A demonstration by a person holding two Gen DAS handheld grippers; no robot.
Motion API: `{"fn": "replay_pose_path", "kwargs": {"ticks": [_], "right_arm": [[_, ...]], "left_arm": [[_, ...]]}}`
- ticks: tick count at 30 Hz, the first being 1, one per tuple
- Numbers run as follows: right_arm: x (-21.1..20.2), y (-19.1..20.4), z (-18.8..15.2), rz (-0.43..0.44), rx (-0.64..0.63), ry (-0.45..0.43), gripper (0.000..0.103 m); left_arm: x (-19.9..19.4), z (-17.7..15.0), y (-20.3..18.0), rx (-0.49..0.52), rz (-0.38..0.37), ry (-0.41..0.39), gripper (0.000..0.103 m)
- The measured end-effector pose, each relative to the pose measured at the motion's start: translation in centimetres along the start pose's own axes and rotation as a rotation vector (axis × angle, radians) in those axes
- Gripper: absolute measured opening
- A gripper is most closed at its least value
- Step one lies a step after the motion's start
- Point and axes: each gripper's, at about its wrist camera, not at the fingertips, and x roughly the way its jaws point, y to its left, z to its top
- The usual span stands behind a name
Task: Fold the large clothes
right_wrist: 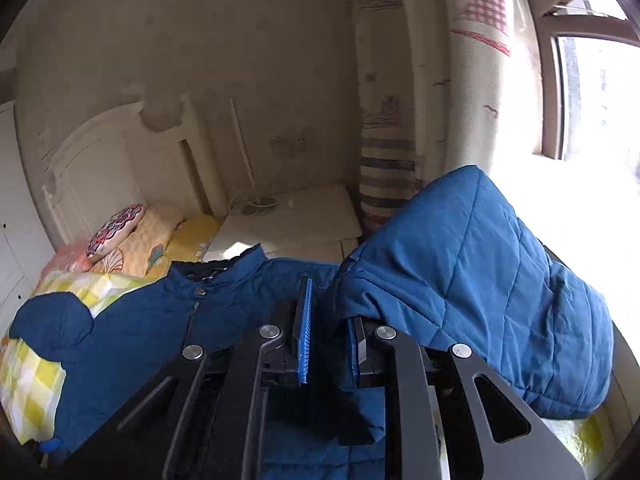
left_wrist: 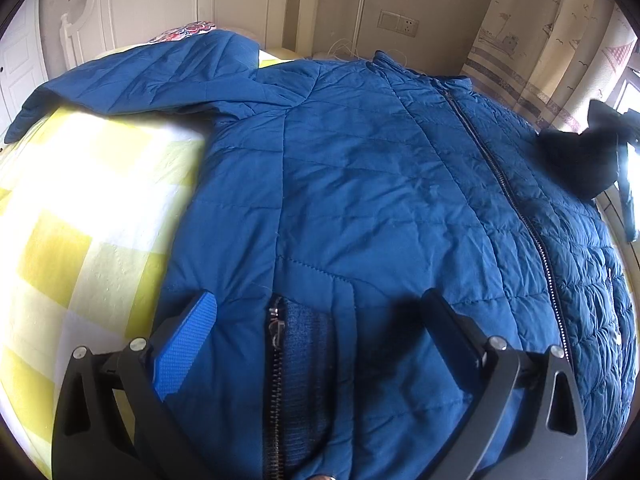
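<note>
A large blue quilted jacket (left_wrist: 360,184) lies front up on a bed, zipped, with its collar at the far end. One sleeve (left_wrist: 132,80) stretches out to the far left. My left gripper (left_wrist: 320,332) is open, its fingers (left_wrist: 188,344) spread over the lower front either side of a pocket zipper (left_wrist: 276,344), with nothing pinched. My right gripper (right_wrist: 328,340) is shut on the jacket's other sleeve (right_wrist: 472,280), which is lifted and hangs over the right finger toward the window. The jacket body (right_wrist: 168,320) lies beyond and to the left.
The bed has a yellow-and-white checked sheet (left_wrist: 80,216), with patterned pillows (right_wrist: 120,228) at the headboard. A white bedside table (right_wrist: 296,220) and a curtain (right_wrist: 400,120) stand beyond, with a bright window (right_wrist: 580,100) at right. A dark blurred shape (left_wrist: 580,160) sits at the jacket's right edge.
</note>
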Motion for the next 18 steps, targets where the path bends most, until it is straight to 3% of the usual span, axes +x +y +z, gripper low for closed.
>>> {"fn": "replay_pose_path", "kwargs": {"ticks": [2,5,7,8,9,10,13,16,18], "right_arm": [[2.0,4.2,-1.7,0.076,-0.071,0.079,0.018],[6.2,8.6,-6.2,0.054,-0.201,0.274,0.021],[7.4,9.1,-9.4,0.054,-0.188,0.378,0.042],[6.7,9.1,-9.8,0.049,-0.178,0.349,0.043],[6.0,8.7,-9.7,0.048,-0.16,0.342,0.05],[5.1,8.2,-9.5,0.053,-0.129,0.345,0.065],[0.4,5.6,-9.0,0.021,-0.048,0.251,0.082],[-2.6,2.8,-9.7,-0.081,-0.068,0.188,0.083],[-2.3,0.4,-10.6,-0.174,-0.061,0.221,0.083]], "left_arm": [[0.0,0.0,0.0,0.0,0.0,0.0,0.101],[0.0,0.0,0.0,-0.001,-0.001,-0.001,0.101],[0.0,0.0,0.0,-0.002,-0.003,-0.002,0.101],[0.0,0.1,0.1,-0.003,-0.004,-0.002,0.101],[0.0,0.1,0.0,-0.002,-0.003,-0.002,0.101],[-0.1,0.1,0.0,-0.001,-0.003,-0.002,0.101],[-0.1,0.2,0.0,-0.001,-0.001,-0.003,0.101],[-0.2,0.1,-0.5,0.017,0.023,-0.006,0.101],[-0.4,0.1,-1.4,0.059,0.038,-0.012,0.101]]}}
